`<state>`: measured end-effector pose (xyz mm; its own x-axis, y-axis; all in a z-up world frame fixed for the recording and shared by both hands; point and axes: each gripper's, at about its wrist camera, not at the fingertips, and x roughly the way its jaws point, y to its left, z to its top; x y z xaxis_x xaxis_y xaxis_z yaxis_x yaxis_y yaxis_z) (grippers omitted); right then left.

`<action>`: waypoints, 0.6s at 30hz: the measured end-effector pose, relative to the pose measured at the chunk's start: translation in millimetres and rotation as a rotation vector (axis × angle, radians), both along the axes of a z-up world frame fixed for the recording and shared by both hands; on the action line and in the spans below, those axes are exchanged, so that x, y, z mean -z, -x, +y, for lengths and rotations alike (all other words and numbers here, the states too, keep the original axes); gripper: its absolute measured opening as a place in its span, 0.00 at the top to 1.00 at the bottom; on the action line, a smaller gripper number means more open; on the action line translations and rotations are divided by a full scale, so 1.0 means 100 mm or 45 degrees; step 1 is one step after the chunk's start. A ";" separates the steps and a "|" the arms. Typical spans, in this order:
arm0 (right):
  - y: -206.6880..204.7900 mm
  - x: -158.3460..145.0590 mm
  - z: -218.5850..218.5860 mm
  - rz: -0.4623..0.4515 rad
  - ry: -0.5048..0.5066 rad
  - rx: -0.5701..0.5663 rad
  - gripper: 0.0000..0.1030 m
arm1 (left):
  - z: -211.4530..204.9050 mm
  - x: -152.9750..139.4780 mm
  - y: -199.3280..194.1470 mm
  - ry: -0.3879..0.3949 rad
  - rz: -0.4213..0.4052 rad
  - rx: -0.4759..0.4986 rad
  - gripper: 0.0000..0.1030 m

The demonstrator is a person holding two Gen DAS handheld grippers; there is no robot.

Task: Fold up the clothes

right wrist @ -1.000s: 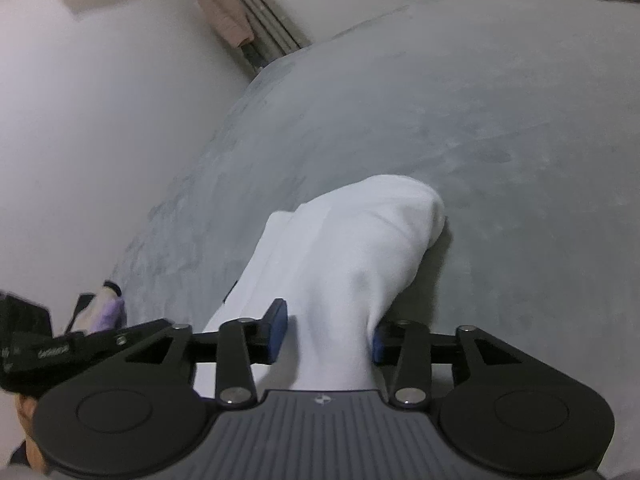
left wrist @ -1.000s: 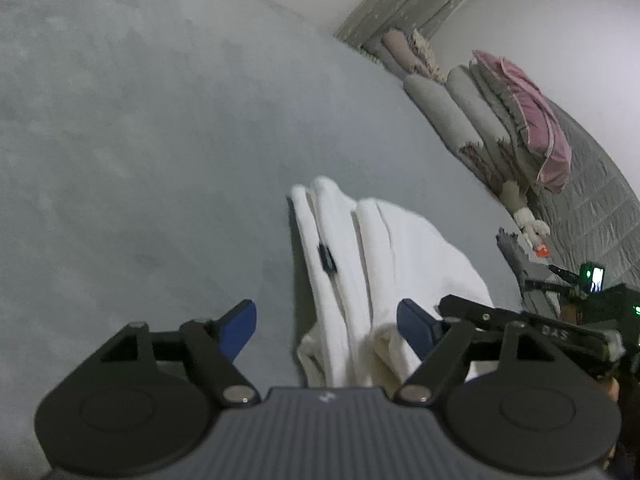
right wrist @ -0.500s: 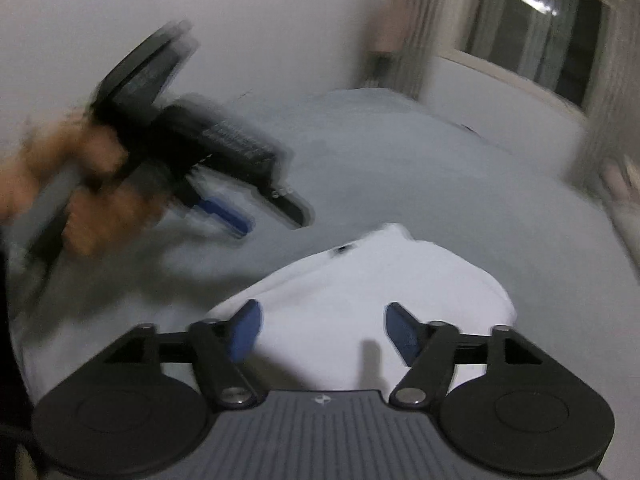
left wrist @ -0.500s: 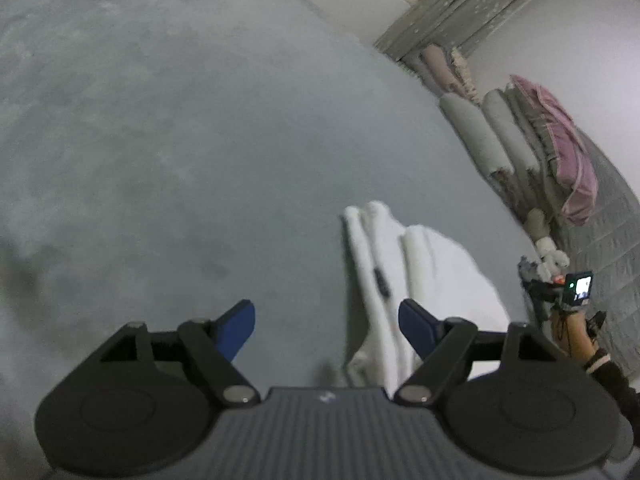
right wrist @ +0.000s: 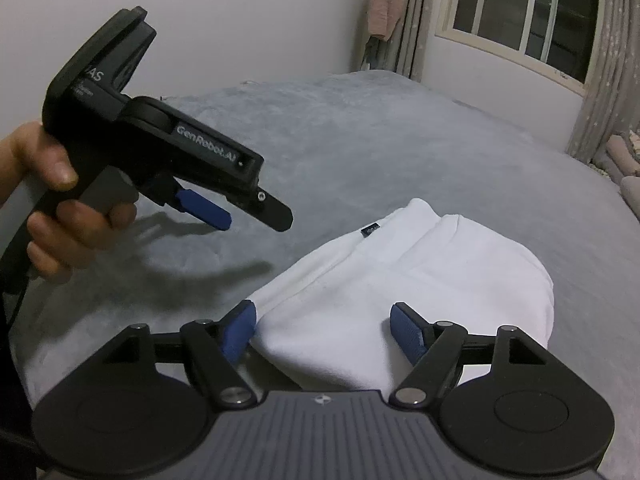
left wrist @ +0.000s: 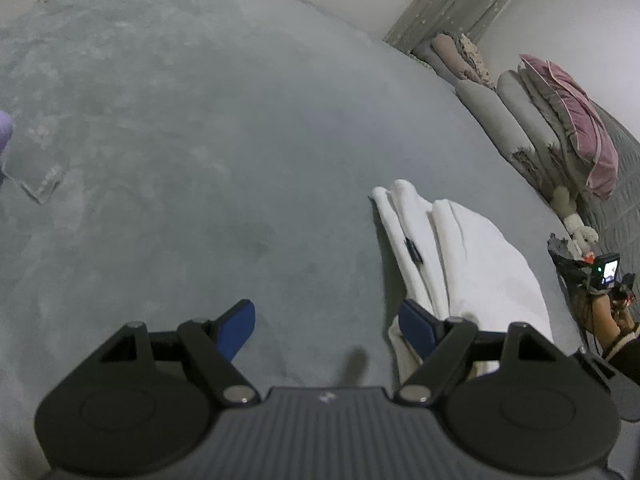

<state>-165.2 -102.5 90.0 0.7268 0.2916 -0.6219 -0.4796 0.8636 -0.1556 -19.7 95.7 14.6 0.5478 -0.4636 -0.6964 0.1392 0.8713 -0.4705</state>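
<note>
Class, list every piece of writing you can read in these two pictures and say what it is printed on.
"GenRobot.AI": side of the left gripper.
"AS": its rear housing; the start is cut off, and the small print below is too blurred to read.
Black tag on the white garment: too small to read.

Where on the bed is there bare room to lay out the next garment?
Left of the folded white garment, the grey blanket lies bare up to the far edge. Crowded along the right side: pillows and a soft toy.
</note>
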 end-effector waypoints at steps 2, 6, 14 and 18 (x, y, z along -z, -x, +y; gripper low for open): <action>-0.01 0.01 0.03 -0.006 0.005 0.005 0.27 | 0.01 0.00 0.01 0.000 0.001 0.000 0.24; 0.07 0.05 0.09 -0.023 0.041 -0.004 0.24 | -0.03 0.00 0.05 -0.025 -0.012 0.005 0.24; 0.08 0.26 0.30 -0.106 0.194 -0.007 0.28 | -0.15 -0.01 0.10 -0.062 -0.039 0.049 0.23; 0.03 0.26 0.27 -0.123 0.184 0.007 0.52 | -0.13 -0.02 0.11 -0.044 -0.035 0.043 0.23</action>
